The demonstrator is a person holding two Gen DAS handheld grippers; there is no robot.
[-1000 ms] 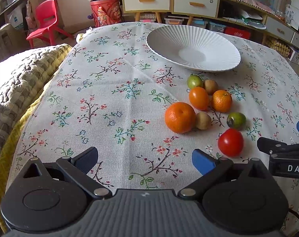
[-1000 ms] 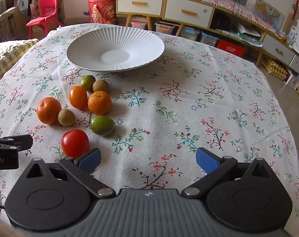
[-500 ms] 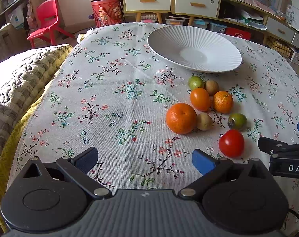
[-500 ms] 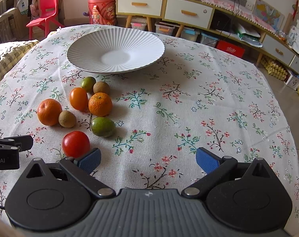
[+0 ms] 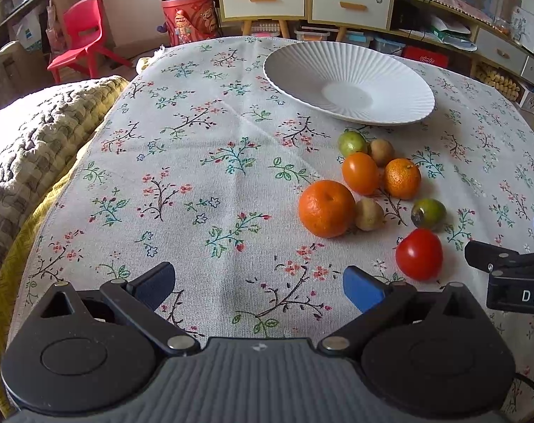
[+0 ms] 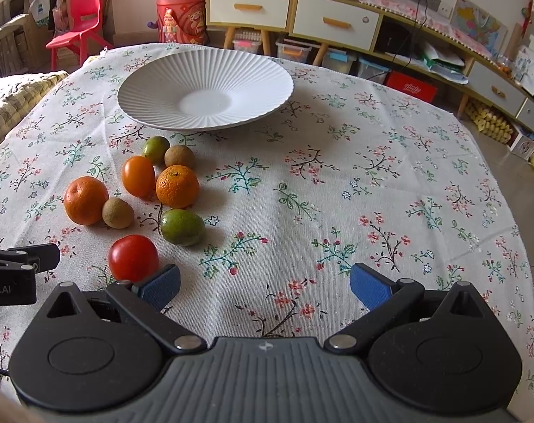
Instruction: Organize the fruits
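A white ribbed plate [image 5: 401,81] [image 6: 267,74] stands bare at the far side of the floral tablecloth. In front of it lies a cluster of fruit: a large orange [image 5: 326,208] [image 6: 85,200], a smooth orange fruit [image 5: 360,172] [image 6: 138,176], a mandarin [image 5: 402,178] [image 6: 177,186], two kiwis [image 5: 369,214] [image 6: 117,213], two green limes [image 5: 428,213] [image 6: 182,227] and a red tomato [image 5: 419,253] [image 6: 133,258]. My left gripper [image 5: 260,285] is open, left of the fruit. My right gripper [image 6: 265,283] is open, its left finger close beside the tomato.
A knitted blanket [image 5: 24,134] covers a seat at the table's left edge. Beyond the table stand a red chair [image 5: 84,38], a red bucket [image 5: 189,21] and low drawers [image 6: 334,21]. The cloth to the right of the fruit carries nothing.
Both views have crept slightly forward and the fruit sits a little lower and nearer. Both grippers stay open; no fruit has moved.
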